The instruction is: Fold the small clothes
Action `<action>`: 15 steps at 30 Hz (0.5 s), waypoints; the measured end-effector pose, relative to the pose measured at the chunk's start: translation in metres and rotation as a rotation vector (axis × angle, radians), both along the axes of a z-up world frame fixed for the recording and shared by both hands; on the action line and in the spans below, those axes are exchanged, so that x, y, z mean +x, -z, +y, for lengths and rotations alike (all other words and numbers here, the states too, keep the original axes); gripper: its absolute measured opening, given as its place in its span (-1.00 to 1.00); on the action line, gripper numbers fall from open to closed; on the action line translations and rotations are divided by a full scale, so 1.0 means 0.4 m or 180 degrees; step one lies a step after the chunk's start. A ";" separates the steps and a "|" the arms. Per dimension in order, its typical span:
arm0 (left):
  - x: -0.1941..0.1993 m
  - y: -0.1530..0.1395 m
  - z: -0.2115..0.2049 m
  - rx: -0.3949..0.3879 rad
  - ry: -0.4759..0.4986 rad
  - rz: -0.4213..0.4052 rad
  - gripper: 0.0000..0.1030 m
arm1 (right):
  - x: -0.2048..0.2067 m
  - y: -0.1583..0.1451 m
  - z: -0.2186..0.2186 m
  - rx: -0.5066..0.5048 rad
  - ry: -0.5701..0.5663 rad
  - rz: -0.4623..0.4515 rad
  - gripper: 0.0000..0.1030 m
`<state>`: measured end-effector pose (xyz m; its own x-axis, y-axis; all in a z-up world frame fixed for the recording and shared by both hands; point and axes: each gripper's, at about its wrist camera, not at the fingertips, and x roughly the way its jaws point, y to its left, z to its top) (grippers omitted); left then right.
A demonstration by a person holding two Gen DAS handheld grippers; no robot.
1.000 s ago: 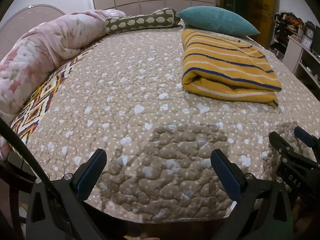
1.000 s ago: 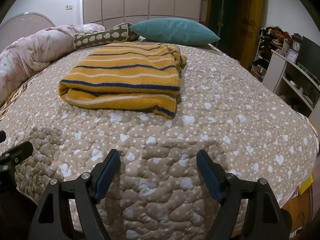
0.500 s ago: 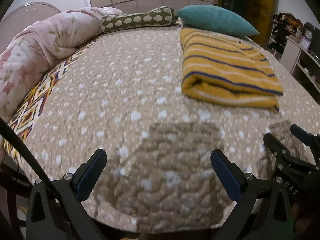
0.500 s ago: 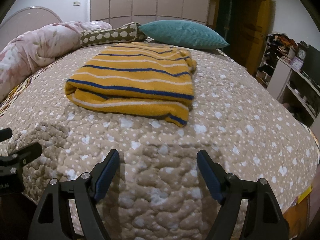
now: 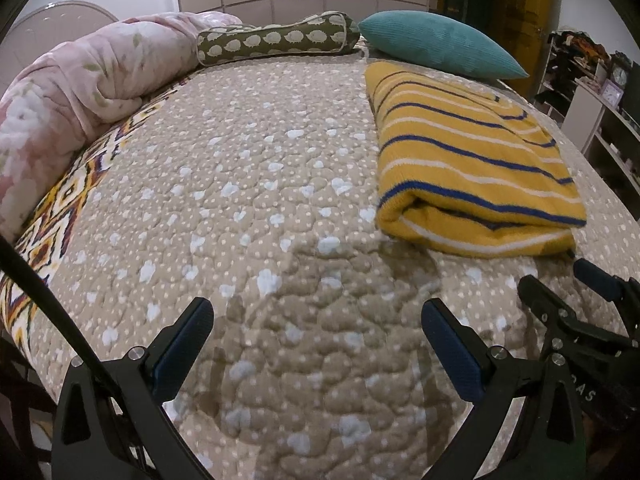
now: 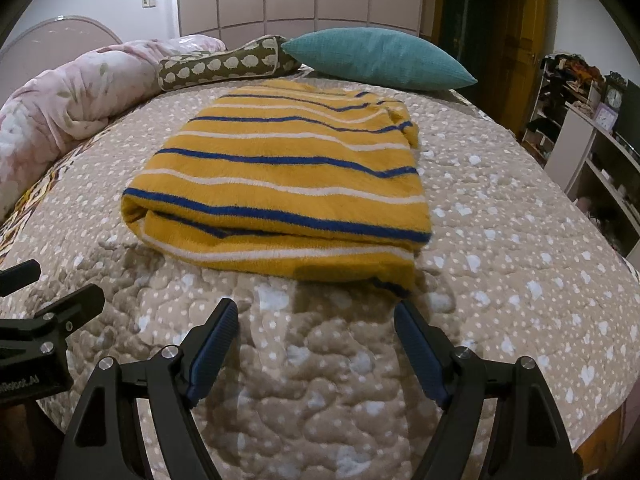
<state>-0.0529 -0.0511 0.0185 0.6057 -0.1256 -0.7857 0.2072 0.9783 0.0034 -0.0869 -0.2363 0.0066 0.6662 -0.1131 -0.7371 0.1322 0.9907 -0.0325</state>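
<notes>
Two tongs hover low over the near part of the bed (image 6: pixel 520 184), both spread wide and pinching nothing. Ahead of them lies the yellow striped garment (image 6: pixel 288 176), resting flat on the beige quilted cover and already doubled over, its thick rolled fold facing the tongs. From the right tongs (image 6: pixel 316 336) it sits straight ahead and near, the near right corner of the cloth just beyond the right fingertip; from the left tongs (image 5: pixel 318 336) it lies ahead and off to the right, clearly farther. So the right hand looks the better placed for a first grasp (the left would have to travel sideways to reach the fold's open end). The garment's long axis seems to run away from the tongs toward the pillows, with the stripes crossing it. Beyond its far edge sits a teal pillow (image 6: pixel 376 58), close to the cloth, and beside that an olive patterned bolster (image 6: pixel 224 64); a bundled pink floral duvet (image 5: pixel 80 92) lines the left side. Nothing stands between the tongs and the fold, only bare quilt. A shelf unit (image 6: pixel 600 152) stands off the bed to the right.
</notes>
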 end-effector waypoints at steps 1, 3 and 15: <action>0.006 -0.001 -0.002 0.0002 0.0001 -0.0009 1.00 | 0.003 0.000 0.000 0.0004 -0.0001 0.0009 0.64; 0.016 -0.002 -0.007 0.0013 0.0007 -0.0022 1.00 | 0.010 0.000 0.000 0.0010 0.0001 0.0021 0.64; 0.037 0.011 -0.038 0.0064 0.0071 0.0011 1.00 | 0.036 -0.004 -0.012 -0.0017 0.0059 0.0025 0.65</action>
